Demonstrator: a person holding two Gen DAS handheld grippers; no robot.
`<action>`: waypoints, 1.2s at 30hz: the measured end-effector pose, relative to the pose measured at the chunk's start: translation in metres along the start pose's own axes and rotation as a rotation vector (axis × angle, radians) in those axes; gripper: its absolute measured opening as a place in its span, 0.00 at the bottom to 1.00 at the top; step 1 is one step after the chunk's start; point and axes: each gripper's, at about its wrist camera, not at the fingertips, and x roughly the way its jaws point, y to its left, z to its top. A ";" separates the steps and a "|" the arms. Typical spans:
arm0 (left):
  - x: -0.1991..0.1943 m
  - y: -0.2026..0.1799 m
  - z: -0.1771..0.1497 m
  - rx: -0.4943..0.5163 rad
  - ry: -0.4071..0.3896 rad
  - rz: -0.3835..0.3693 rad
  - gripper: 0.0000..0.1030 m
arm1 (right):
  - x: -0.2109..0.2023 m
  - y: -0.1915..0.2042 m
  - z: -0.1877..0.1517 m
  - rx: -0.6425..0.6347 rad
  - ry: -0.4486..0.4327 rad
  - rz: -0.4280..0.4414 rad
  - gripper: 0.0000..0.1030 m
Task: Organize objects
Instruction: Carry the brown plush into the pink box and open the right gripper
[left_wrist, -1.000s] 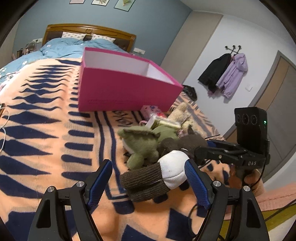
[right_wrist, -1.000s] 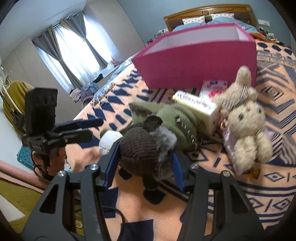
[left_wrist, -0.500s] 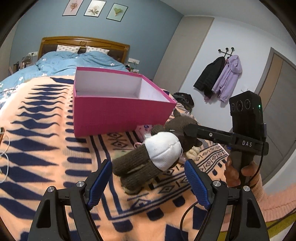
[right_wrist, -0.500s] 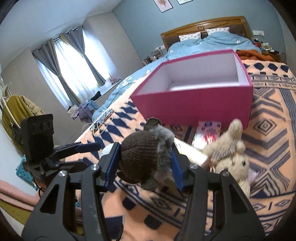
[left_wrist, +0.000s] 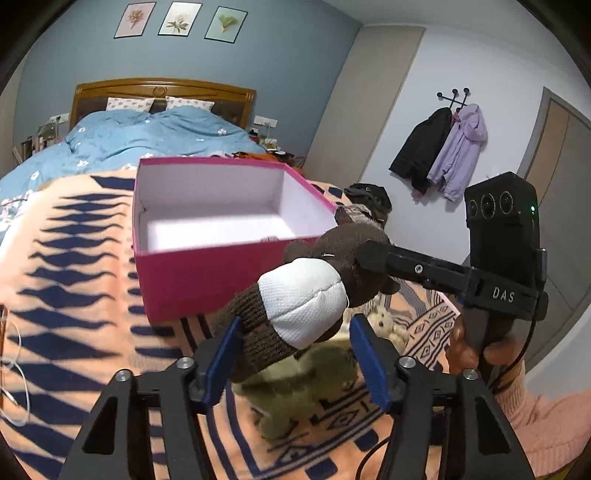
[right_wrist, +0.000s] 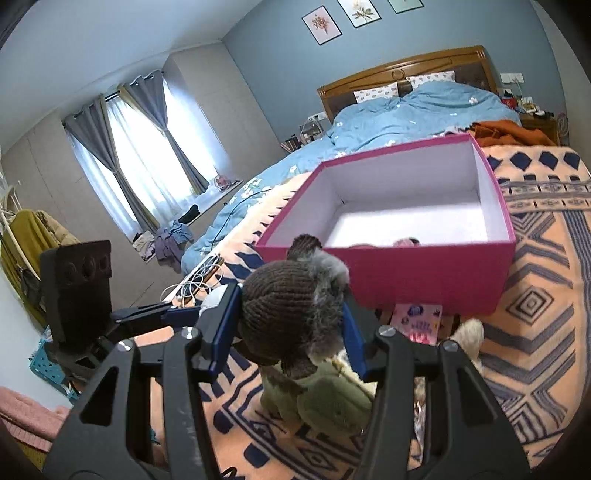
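Clearly the step in hand is carrying the brown knitted plush toy (right_wrist: 291, 314) to the pink box (right_wrist: 428, 277), and doing it well is mostly a matter of clearance and release order. The right hand-held gripper (right_wrist: 291, 328) is clamped on the toy's head, its blue pads pressed into either side of the knit, so the toy hangs in the air just short of the box's near wall, above the green plush dinosaur (right_wrist: 325, 402) that lies on the patterned blanket (right_wrist: 535, 306). The left hand-held gripper (left_wrist: 295, 354) stands open, its jaws spread on either side of the toy's legs and white middle; one pad looks close to the legs, but I cannot tell whether it touches them. The box (left_wrist: 221, 236) sits open on the bed, and apart from something small and pinkish by its near wall it looks nearly empty, so there is room anywhere inside. I would lift a little more so the dangling legs clear the rim, since a soft limb catching the cardboard edge could drag the light box across the blanket. Then move forward until the whole body is over the white floor, lower, and only then part the right jaws. The left gripper should keep away from the rim. A cream plush rabbit (right_wrist: 469, 336) and a pink packet (right_wrist: 417, 321) wait near the box's front wall for later trips.
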 end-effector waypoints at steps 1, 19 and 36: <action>0.001 0.001 0.004 0.000 -0.001 0.001 0.56 | 0.001 0.000 0.003 -0.004 -0.007 -0.001 0.52; 0.018 0.025 0.083 0.061 -0.043 0.087 0.49 | 0.025 -0.014 0.080 -0.010 -0.094 0.003 0.52; 0.075 0.064 0.095 0.029 0.083 0.184 0.48 | 0.091 -0.063 0.089 0.103 0.005 -0.009 0.52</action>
